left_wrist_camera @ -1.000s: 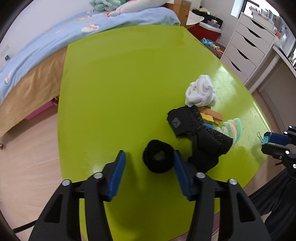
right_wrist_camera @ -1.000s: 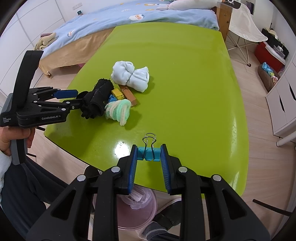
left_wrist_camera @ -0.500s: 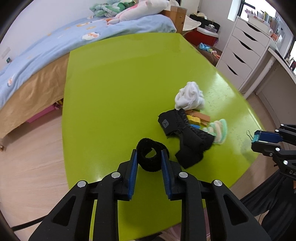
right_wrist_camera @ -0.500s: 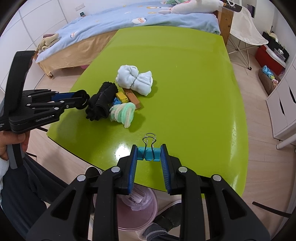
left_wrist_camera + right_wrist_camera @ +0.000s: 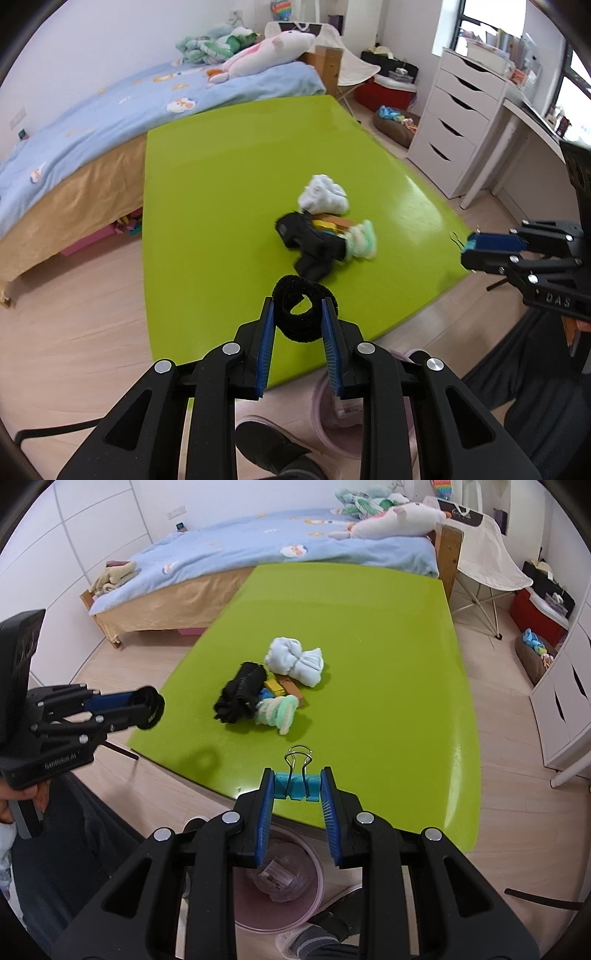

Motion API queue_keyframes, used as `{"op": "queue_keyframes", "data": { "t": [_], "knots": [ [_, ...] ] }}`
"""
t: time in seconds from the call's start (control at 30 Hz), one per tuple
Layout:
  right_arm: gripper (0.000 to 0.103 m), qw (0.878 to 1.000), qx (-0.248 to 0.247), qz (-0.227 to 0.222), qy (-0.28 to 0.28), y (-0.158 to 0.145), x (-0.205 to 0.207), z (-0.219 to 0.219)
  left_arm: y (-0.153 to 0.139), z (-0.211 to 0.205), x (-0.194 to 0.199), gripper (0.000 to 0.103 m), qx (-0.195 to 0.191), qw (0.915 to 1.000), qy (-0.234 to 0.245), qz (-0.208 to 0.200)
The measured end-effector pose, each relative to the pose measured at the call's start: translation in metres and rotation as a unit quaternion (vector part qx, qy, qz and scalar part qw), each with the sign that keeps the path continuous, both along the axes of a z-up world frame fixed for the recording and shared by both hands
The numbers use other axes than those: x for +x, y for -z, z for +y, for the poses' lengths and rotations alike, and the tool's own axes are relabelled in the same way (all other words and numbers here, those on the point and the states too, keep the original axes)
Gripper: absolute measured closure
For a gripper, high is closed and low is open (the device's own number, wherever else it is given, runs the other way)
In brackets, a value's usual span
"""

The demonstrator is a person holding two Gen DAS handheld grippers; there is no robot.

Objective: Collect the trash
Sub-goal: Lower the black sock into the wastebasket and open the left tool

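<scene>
Surface: glossy lime-green table [image 5: 221,206], with a blue-quilted bed [image 5: 110,110] past its 12 o'clock edge and wood-look floor all round. White drawer unit [image 5: 458,122] at 2 o'clock in the left wrist view.

Heap mid-table: white sock bundle [image 5: 295,660] touching black gloves [image 5: 238,694], coloured blocks [image 5: 280,688] and a green-white fuzzy roll [image 5: 277,710].

Left gripper [image 5: 298,317]: jaws closed in over the past second; pads now pinch a black fabric ring [image 5: 301,312], held clear above the table's near edge.

Right gripper [image 5: 297,788]: pads pinch a turquoise binder clip [image 5: 296,784], wire handles pointing to 12 o'clock.

Right wrist view only: pink bin [image 5: 280,882] on the floor at 6 o'clock, wrapper inside, seen clearly; a hand [image 5: 14,805] at 9 o'clock; "GenRobot.AI" on the left gripper's body. Left wrist view only: "DAS" on the right gripper's body, at 3 o'clock.
</scene>
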State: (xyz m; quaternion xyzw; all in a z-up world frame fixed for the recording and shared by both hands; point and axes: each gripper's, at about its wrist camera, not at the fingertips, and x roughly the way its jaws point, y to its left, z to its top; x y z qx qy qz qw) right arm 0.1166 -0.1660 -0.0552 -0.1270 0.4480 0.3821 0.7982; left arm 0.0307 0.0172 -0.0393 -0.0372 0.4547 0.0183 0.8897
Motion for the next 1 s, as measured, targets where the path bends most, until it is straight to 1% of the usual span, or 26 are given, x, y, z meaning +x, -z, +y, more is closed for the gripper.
{"op": "queue_keyframes", "data": {
  "t": [0.07,0.23,0.4,0.7,0.87,0.9,0.93,0.97,1.0],
  "knots": [
    [0.078,1.000,0.002,-0.005,-0.006,-0.004,-0.008,-0.003,-0.002,-0.008,-0.008,0.078,0.001,1.0000,0.009,-0.003],
    [0.078,1.000,0.002,-0.015,-0.017,-0.009,-0.030,-0.011,-0.005,-0.025,-0.025,0.078,-0.015,0.9994,0.029,-0.013],
    [0.078,1.000,0.002,-0.011,-0.026,-0.008,-0.049,-0.018,-0.002,-0.042,-0.041,0.078,-0.018,0.9988,0.042,-0.014],
    [0.078,0.998,0.001,0.014,-0.055,0.006,-0.079,-0.017,0.004,-0.049,-0.066,0.078,-0.038,0.9985,0.038,-0.014],
    [0.077,0.997,-0.001,0.022,-0.074,0.010,-0.087,-0.012,0.004,-0.049,-0.073,0.078,-0.043,0.9983,0.038,-0.014],
    [0.075,0.997,-0.001,0.023,-0.075,0.010,-0.088,-0.010,0.003,-0.049,-0.073,0.078,-0.043,0.9982,0.038,-0.015],
    [0.065,0.997,-0.003,0.023,-0.075,0.010,-0.087,-0.011,0.002,-0.049,-0.074,0.078,-0.043,0.9982,0.039,-0.016],
    [0.049,0.997,-0.002,0.022,-0.074,0.010,-0.087,-0.011,0.002,-0.049,-0.075,0.078,-0.043,0.9982,0.040,-0.016],
    [0.044,0.997,0.001,0.024,-0.073,0.009,-0.086,-0.012,0.002,-0.049,-0.075,0.078,-0.043,0.9981,0.041,-0.016]
  ]
}}
